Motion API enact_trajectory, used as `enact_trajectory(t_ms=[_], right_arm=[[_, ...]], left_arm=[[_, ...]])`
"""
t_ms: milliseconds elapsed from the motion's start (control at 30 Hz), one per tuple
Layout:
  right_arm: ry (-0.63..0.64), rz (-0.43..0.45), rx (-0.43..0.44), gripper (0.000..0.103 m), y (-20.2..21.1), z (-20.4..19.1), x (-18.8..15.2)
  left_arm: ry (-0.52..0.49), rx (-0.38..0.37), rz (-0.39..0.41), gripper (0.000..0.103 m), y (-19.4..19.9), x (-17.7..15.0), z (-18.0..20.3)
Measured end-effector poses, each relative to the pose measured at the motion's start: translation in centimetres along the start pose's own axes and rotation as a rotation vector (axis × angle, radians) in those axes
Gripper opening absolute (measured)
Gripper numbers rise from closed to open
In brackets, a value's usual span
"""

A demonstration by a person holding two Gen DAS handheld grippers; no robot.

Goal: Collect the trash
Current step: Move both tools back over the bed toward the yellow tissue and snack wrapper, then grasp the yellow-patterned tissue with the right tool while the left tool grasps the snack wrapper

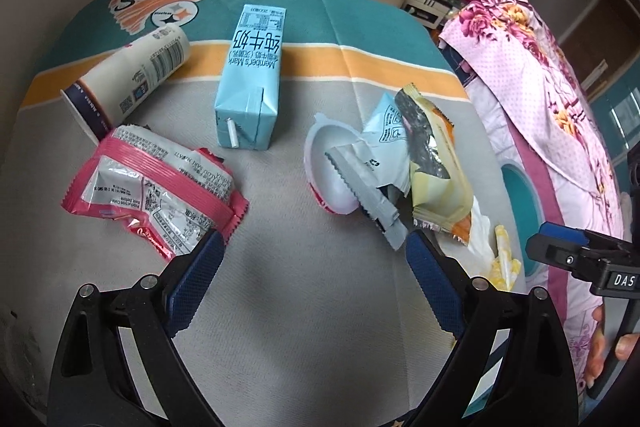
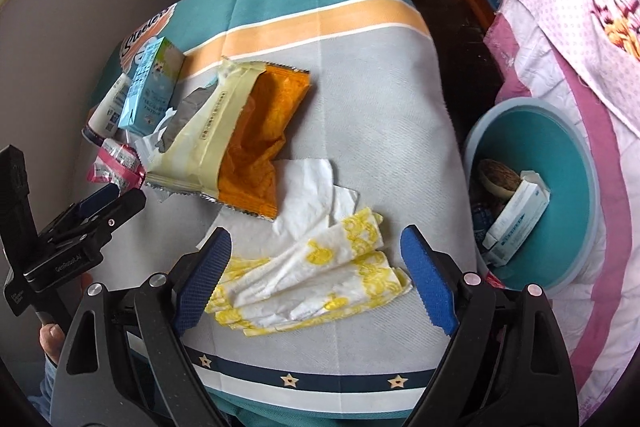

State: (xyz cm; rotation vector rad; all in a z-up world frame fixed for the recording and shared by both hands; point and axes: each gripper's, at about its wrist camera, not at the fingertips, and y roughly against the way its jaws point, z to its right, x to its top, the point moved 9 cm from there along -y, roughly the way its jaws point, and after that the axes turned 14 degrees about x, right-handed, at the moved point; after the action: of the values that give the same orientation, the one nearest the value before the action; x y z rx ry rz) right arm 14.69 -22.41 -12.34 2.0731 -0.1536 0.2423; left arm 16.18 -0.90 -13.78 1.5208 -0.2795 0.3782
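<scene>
Straddling the yellow-printed tissue (image 2: 316, 275), the right gripper (image 2: 316, 267) has its blue pads (image 2: 204, 275) spread wide and holds nothing; the crumpled paper lies between them on the grey cloth, close to the table's near edge with its star border. To do this step well, I would lower the tips until they brush the cloth, then close on the thickest folded bunch and not a loose corner, so the plain white tissue (image 2: 308, 187) underneath either comes along whole or stays put. The teal bin (image 2: 568, 187) sits just off the table's right edge, already holding a small carton and something round, so the carry is short.

The left gripper (image 1: 312, 259) is likewise wide open and empty, hovering over bare cloth between the pink wrapper (image 1: 156, 187) and the grey torn packet (image 1: 372, 195). Farther toward the far edge lie the blue milk carton (image 1: 252, 83) and a tipped cup (image 1: 132, 75). Both tools are pitched down toward the tabletop.
</scene>
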Motion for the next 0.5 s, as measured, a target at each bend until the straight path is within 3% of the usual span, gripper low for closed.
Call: enact_trajectory(t_ms=[233, 500], right_arm=[[-0.053, -0.074, 0.015, 0.083, -3.4, 0.5, -2.5], [-0.042, -0.058, 0.018, 0.083, -3.8, 0.4, -4.1]], left_arm=[[-0.007, -0.001, -0.025, 0.093, -0.7, -1.0, -0.1], [0.01, 0.01, -0.032, 0.093, -0.7, -1.4, -1.1]])
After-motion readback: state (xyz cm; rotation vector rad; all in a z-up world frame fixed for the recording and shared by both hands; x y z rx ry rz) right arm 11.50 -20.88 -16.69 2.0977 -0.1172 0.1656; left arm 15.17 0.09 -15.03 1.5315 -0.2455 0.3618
